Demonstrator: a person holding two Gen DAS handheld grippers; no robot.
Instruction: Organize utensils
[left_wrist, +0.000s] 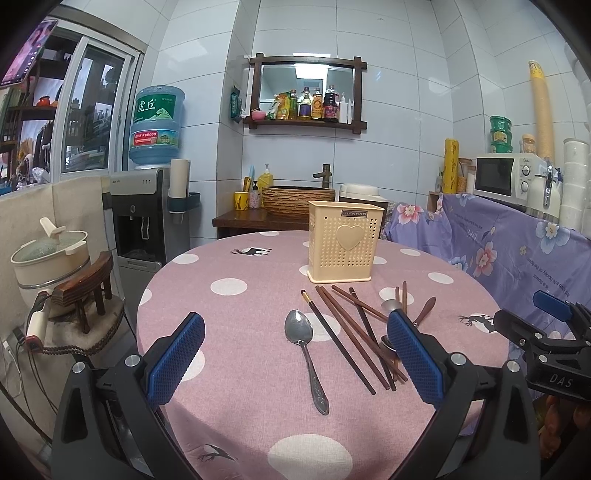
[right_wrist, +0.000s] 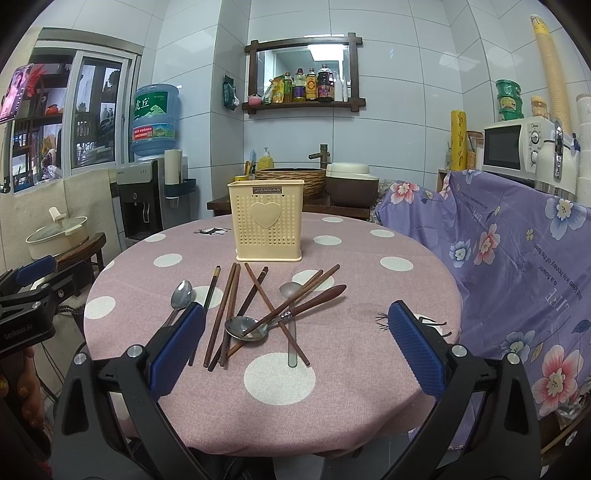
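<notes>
A cream perforated utensil holder (left_wrist: 345, 242) (right_wrist: 269, 221) with a heart stands upright on the pink dotted round table (left_wrist: 240, 369) (right_wrist: 351, 398). In front of it lie several brown chopsticks (left_wrist: 351, 328) (right_wrist: 225, 314) and spoons in a loose pile. A steel spoon (left_wrist: 304, 354) (right_wrist: 181, 295) lies apart at the pile's left. A wooden-handled spoon (right_wrist: 258, 326) lies under crossed chopsticks. My left gripper (left_wrist: 295, 356) is open over the near table, straddling the steel spoon. My right gripper (right_wrist: 295, 349) is open before the pile. Neither holds anything.
A chair draped in purple floral cloth (right_wrist: 517, 266) stands right of the table. Behind are a basin counter (left_wrist: 299, 199), water dispenser (left_wrist: 142, 214) and microwave (right_wrist: 511, 147). A pot (left_wrist: 51, 258) sits on a stool at the left. The right gripper's body (left_wrist: 546, 339) shows in the left view.
</notes>
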